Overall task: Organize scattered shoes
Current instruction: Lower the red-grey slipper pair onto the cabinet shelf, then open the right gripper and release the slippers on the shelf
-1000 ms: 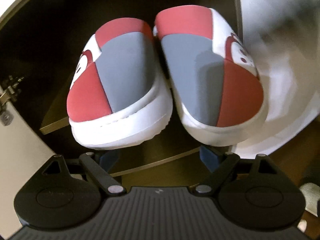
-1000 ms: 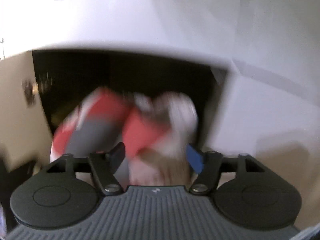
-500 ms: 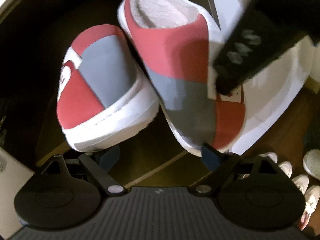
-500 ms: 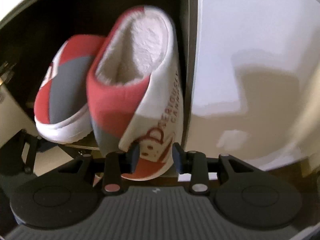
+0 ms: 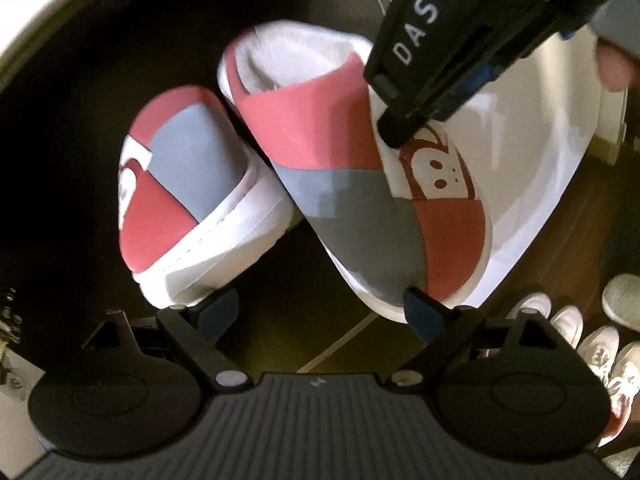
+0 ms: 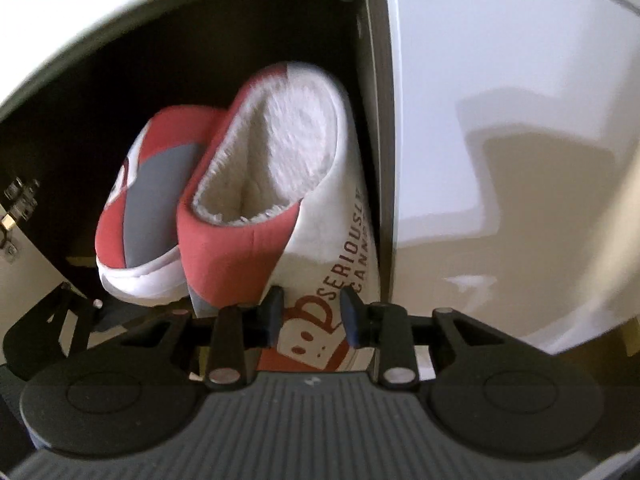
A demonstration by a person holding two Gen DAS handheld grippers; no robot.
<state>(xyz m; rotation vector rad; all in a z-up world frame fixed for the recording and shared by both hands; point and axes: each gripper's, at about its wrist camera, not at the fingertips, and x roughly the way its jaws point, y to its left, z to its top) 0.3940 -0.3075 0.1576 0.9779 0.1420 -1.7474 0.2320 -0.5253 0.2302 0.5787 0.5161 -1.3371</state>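
Two red, grey and white slippers lie in a dark cabinet. The left slipper rests flat on the shelf. The right slipper is tilted, with its fleecy opening turned up. My right gripper has its jaws closing on that slipper's white logo side, and the pads pinch it. My left gripper stands wide open just below both toes, gripping nothing.
A white cabinet door stands open at the right, close beside the tilted slipper. A hinge sits on the left panel. Below runs the shelf's front edge. Several light shoes lie on the wooden floor at the right.
The right gripper has come in from the right and closed on the right slipper's side. That slipper has tipped up and turned from flat to tilted. The left slipper has stayed flat.
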